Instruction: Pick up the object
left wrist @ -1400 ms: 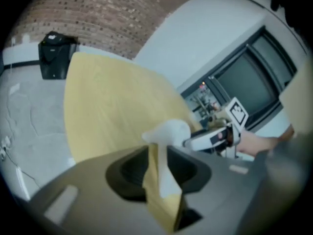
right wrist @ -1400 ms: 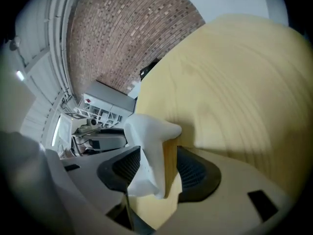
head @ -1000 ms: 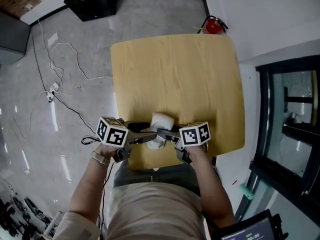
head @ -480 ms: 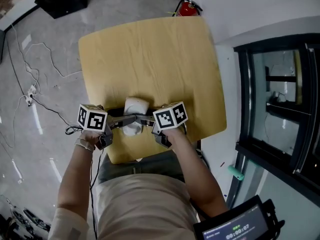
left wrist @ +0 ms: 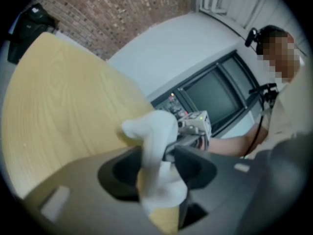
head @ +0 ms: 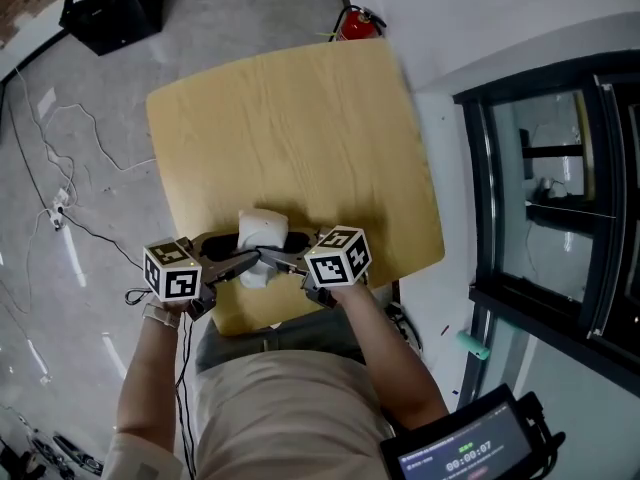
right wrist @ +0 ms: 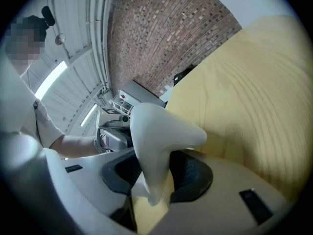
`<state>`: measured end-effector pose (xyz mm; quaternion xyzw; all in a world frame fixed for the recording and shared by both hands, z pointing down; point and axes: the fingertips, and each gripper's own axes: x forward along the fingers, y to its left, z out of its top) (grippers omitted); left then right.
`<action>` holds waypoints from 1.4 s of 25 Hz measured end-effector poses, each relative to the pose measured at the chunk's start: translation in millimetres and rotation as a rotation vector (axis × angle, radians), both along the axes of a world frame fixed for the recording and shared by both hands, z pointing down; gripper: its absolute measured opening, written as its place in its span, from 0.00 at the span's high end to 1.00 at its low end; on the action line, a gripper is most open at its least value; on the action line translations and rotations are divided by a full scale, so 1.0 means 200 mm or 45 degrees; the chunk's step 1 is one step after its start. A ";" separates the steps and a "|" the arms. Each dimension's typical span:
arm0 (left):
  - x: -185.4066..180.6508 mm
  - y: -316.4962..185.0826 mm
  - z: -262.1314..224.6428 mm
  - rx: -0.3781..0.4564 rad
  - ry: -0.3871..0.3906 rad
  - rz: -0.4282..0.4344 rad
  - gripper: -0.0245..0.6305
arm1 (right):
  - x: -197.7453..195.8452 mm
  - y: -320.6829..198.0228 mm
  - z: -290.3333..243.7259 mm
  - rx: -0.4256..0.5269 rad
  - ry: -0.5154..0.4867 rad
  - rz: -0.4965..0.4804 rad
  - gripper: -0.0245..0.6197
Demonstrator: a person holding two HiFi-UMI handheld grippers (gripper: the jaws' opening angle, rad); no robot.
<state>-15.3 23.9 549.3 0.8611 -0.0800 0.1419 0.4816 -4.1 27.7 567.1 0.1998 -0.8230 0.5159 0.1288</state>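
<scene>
Both hand-held grippers met over one thing near the body-side edge of the pale wooden worktop point(head: 300, 138).

- Object: white soft object point(head: 262, 236), folded or bunched. We could not tell cloth from foam. It stood between the two hand-held grippers and rose above both sets of jaws.
- Left hand-held gripper point(left wrist: 157, 164): jaws closing, with the white soft object between the dark pads and already pinched narrow there. The bulk of it mushroomed beyond the tips.
- Right hand-held gripper point(right wrist: 155, 174): jaws part-way in, clamped on a thin waist of the same object. A broad lobe overhung the far side of its pads.
- The tips of the two hand-held grippers faced each other and were very near.
- We could not tell whether the object had left the worktop. Wood showed just beneath the jaws in both gripper views.

Risks, as we judged them:
- Each hold sat on a squeezed fold, not the body, so soft material could creep out under load.
- Uneven lifting would stretch the object between the two holds and strip it from the weaker one.
- Further closing or drifting inward could knock the tips together.
- Behind the hand-held grippers the worktop ended, so a slip there would drop the object off the edge.
</scene>
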 end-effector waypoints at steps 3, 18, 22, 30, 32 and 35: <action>-0.03 0.00 -0.02 0.058 0.004 -0.022 0.65 | -0.02 0.00 -0.02 0.043 -0.021 0.014 0.71; -0.12 0.08 -0.35 0.363 -0.003 -0.063 0.68 | -0.10 0.06 -0.35 0.305 -0.112 0.060 0.71; -0.13 -0.13 -0.85 0.744 0.009 -0.067 0.68 | -0.12 -0.17 -0.84 0.658 -0.138 0.026 0.71; -0.13 -0.27 -1.95 1.529 0.059 -0.127 0.67 | -0.13 -0.36 -2.00 1.514 -0.090 -0.045 0.71; -0.13 -0.24 -2.06 1.592 0.058 -0.148 0.67 | -0.12 -0.33 -2.10 1.571 -0.053 -0.077 0.71; -0.13 -0.15 -2.16 1.627 0.067 -0.167 0.66 | -0.12 -0.24 -2.19 1.620 -0.002 -0.127 0.71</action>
